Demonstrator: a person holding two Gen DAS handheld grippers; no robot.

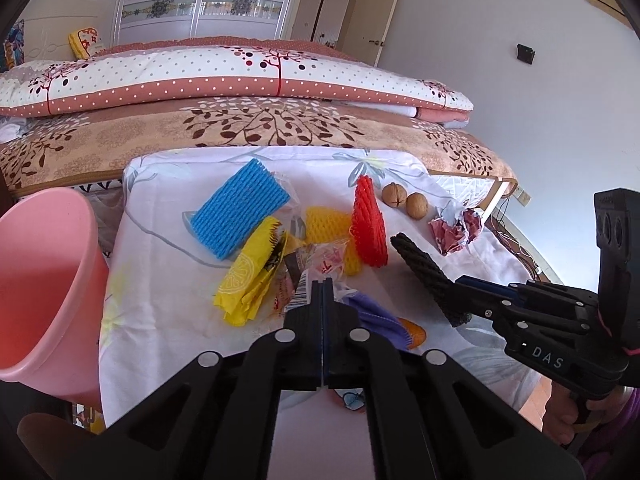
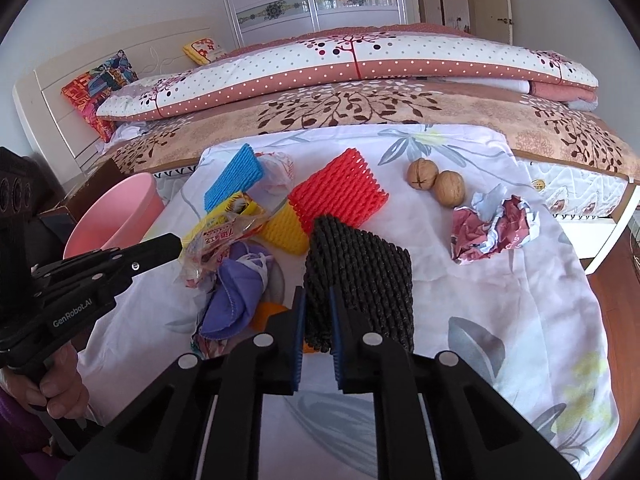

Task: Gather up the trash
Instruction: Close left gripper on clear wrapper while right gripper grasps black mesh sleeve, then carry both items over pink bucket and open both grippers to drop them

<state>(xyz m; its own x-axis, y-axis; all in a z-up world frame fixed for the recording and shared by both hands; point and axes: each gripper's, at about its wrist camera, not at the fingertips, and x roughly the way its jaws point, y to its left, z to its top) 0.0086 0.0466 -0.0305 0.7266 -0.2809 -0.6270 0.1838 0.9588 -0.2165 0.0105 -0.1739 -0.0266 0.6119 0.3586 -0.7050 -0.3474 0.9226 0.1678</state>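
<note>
Trash lies on a white flowered cloth (image 1: 168,216). My left gripper (image 1: 322,284) is shut on a clear snack wrapper (image 1: 304,276), which also shows in the right wrist view (image 2: 216,240). My right gripper (image 2: 318,300) is shut on a black foam net (image 2: 360,272) and holds it above the cloth; the black foam net also shows in the left wrist view (image 1: 428,276). On the cloth lie a blue foam net (image 1: 240,208), a red foam net (image 1: 368,224), a yellow foam net (image 1: 328,228), a yellow wrapper (image 1: 248,276), crumpled paper (image 2: 492,228) and a purple cloth piece (image 2: 236,292).
A pink bin (image 1: 40,280) stands at the left edge of the cloth and also shows in the right wrist view (image 2: 116,212). Two walnuts (image 2: 436,182) lie at the back right. A bed with folded quilts (image 1: 240,80) is behind. The cloth's right edge drops to a wooden floor (image 2: 624,320).
</note>
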